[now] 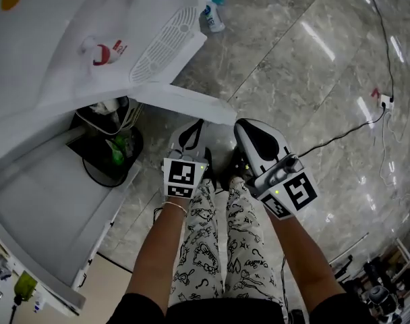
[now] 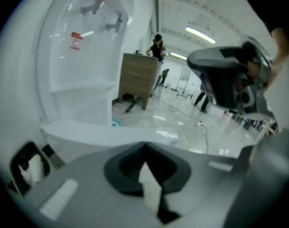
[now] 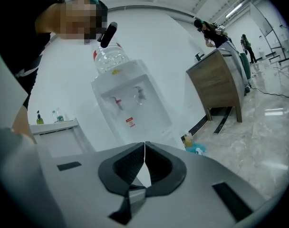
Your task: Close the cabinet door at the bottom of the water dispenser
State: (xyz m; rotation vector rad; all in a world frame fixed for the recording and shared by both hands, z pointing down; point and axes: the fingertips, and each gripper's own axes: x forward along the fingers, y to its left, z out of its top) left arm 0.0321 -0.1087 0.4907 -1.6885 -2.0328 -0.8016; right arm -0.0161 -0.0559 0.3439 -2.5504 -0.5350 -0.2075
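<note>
The white water dispenser (image 1: 90, 39) fills the upper left of the head view, with its taps (image 1: 104, 52) and drip grille (image 1: 164, 42). Below it the bottom cabinet stands open, showing dark contents (image 1: 110, 147). Its white door (image 1: 50, 214) is swung out toward the lower left. My left gripper (image 1: 191, 132) is shut and empty, a little to the right of the opening, just under the white ledge (image 1: 191, 103). My right gripper (image 1: 244, 127) is shut and empty beside it. The dispenser (image 3: 130, 108) with its bottle (image 3: 109, 58) lies ahead in the right gripper view.
Grey marble floor (image 1: 306, 66) stretches to the right, crossed by a black cable to a power strip (image 1: 384, 102). A blue-capped bottle (image 1: 212, 15) stands beside the dispenser. A wooden cabinet (image 3: 220, 84) and people are farther off. Small bottles (image 1: 23, 285) sit lower left.
</note>
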